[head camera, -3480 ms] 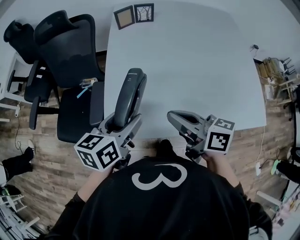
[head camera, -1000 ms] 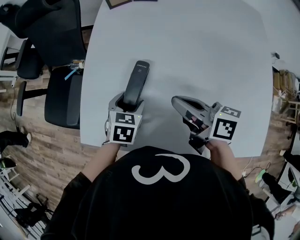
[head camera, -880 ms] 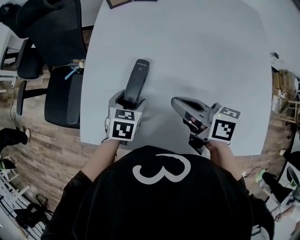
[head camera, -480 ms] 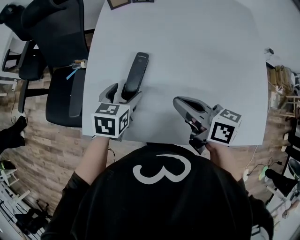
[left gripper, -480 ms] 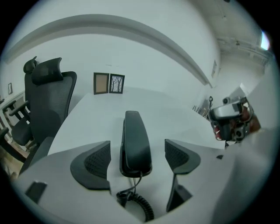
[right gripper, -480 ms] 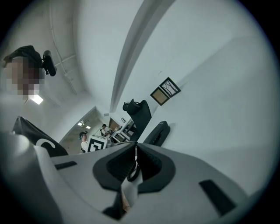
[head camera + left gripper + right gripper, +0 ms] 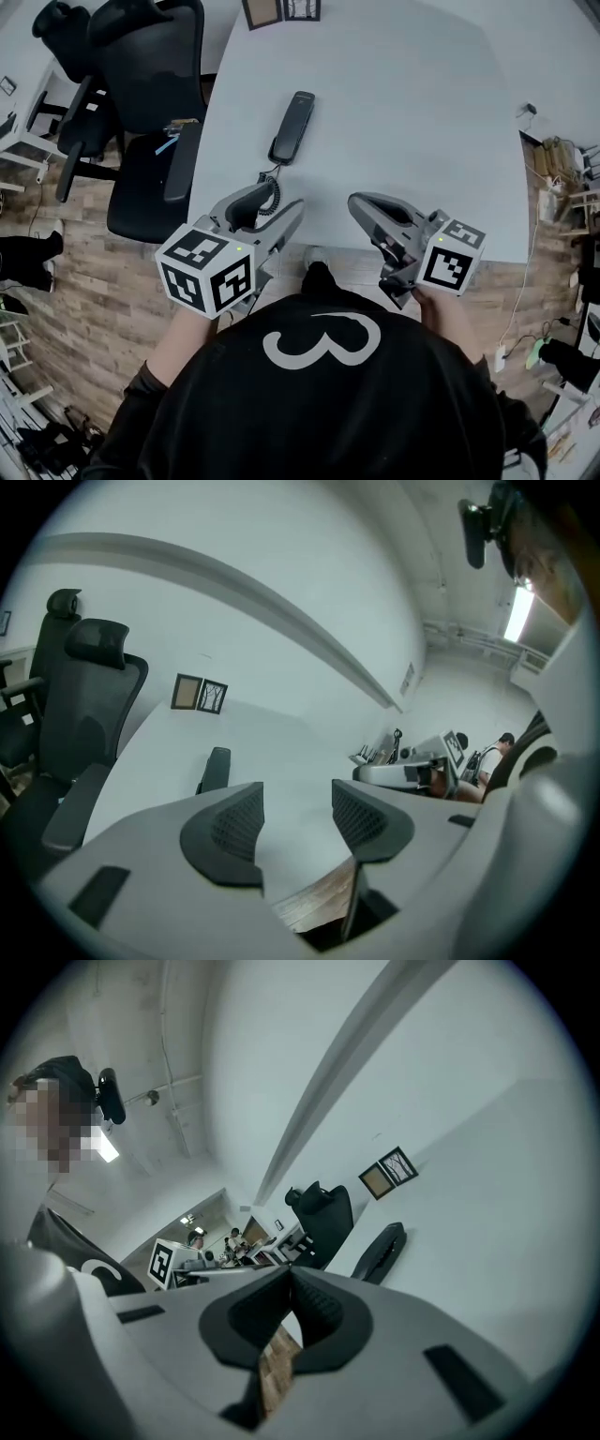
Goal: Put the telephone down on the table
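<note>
The dark telephone handset (image 7: 292,127) lies flat on the white table (image 7: 403,112), left of centre, also seen as telephone (image 7: 216,769) and telephone (image 7: 380,1252). A short coiled cord (image 7: 272,187) trails from its near end. My left gripper (image 7: 272,203) hovers at the table's near edge, a hand's length behind the handset. Its jaws stand apart and are closing, and the left gripper (image 7: 298,808) has nothing between them. My right gripper (image 7: 361,202) stays at the near edge to the right, and the right gripper (image 7: 289,1283) has its pads pressed together, empty.
A black office chair (image 7: 150,103) stands against the table's left side, with a second chair behind it. Two small picture frames (image 7: 281,9) sit at the table's far edge. Wooden floor (image 7: 84,281) shows below the near edge.
The left gripper has let go of the handset and drawn back toward the person. The handset now rests on the table. The right gripper has hardly moved.
</note>
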Demonstrator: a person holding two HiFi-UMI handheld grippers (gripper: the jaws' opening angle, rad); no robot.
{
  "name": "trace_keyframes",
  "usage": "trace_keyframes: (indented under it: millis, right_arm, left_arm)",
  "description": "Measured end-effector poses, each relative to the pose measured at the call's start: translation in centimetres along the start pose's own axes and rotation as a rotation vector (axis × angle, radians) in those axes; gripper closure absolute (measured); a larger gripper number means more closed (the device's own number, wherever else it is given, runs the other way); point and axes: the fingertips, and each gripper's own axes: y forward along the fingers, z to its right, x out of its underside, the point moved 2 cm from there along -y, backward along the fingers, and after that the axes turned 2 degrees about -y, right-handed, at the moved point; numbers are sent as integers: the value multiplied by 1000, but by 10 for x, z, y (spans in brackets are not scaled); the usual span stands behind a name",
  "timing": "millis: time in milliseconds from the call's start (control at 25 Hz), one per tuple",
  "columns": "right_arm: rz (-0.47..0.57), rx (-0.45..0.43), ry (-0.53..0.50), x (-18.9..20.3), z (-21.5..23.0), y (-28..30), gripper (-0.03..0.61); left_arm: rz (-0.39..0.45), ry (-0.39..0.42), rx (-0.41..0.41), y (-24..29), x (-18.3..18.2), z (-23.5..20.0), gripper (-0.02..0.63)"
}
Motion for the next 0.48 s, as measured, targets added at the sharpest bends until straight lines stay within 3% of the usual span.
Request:
trace_keyframes:
  millis: [80,160,200,480]
  right_arm:
    - [-8,-16,-40,7,-25,0,569]
    - [-26,-26,-92,18,-51,-3,569]
    - [-31,-25,-116,24,-63,-5,569]
    - [18,-27,-138,40,-114,-23,569]
  left_arm:
    - [34,-13,27,-25,2,11,411]
    - [76,-25,63,-51,5,24,543]
    - [97,-27,82,-63,7,31,578]
    - [130,4,159,-108,21,69,601]
